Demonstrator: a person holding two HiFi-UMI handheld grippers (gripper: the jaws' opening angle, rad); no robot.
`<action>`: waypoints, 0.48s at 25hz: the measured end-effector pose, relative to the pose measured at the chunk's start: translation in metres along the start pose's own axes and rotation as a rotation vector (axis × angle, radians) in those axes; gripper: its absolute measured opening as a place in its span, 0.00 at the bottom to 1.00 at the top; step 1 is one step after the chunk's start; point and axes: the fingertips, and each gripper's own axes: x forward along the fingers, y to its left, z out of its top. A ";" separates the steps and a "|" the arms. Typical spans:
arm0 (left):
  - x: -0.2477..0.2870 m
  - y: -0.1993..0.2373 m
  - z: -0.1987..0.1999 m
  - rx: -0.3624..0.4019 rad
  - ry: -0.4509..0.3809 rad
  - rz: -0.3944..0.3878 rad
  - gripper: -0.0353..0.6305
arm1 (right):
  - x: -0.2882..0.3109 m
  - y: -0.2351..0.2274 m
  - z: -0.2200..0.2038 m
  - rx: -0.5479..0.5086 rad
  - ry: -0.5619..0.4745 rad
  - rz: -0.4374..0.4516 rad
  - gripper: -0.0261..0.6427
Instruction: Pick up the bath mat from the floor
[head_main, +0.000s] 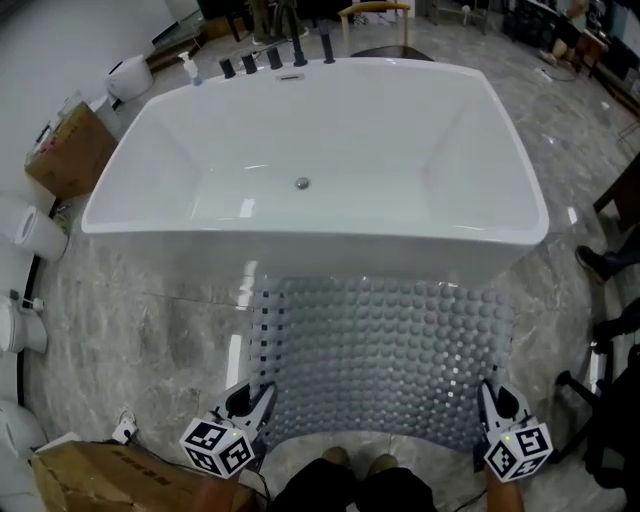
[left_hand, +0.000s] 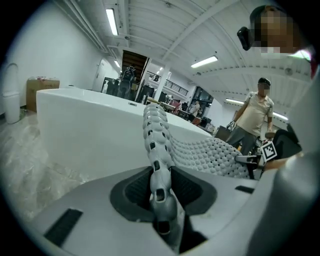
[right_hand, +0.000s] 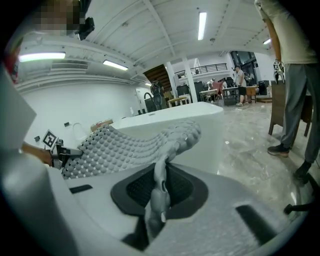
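Observation:
The grey, bumpy bath mat (head_main: 385, 355) hangs stretched between my two grippers, lifted off the marble floor in front of the white bathtub (head_main: 310, 160). My left gripper (head_main: 258, 412) is shut on the mat's near left corner, and the mat's edge (left_hand: 156, 150) runs up from between its jaws. At the near right corner my right gripper (head_main: 492, 405) is shut on the mat, whose edge (right_hand: 162, 165) is pinched between its pads. The mat's far edge sags against the tub's front wall.
A cardboard box (head_main: 75, 150) stands left of the tub, another (head_main: 100, 480) at the near left. White toilets (head_main: 25, 230) line the left side. A person (left_hand: 252, 120) stands to the right, with shoes (head_main: 600, 262) at the right edge. Taps (head_main: 275, 55) line the tub's far rim.

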 end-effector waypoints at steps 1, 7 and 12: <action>-0.010 -0.005 0.009 -0.002 -0.004 0.000 0.21 | -0.008 0.004 0.010 -0.004 -0.005 0.002 0.11; -0.065 -0.028 0.067 -0.020 -0.023 0.000 0.21 | -0.056 0.031 0.078 -0.015 -0.031 0.009 0.11; -0.100 -0.045 0.111 -0.021 -0.051 0.002 0.21 | -0.091 0.050 0.123 -0.006 -0.061 0.015 0.11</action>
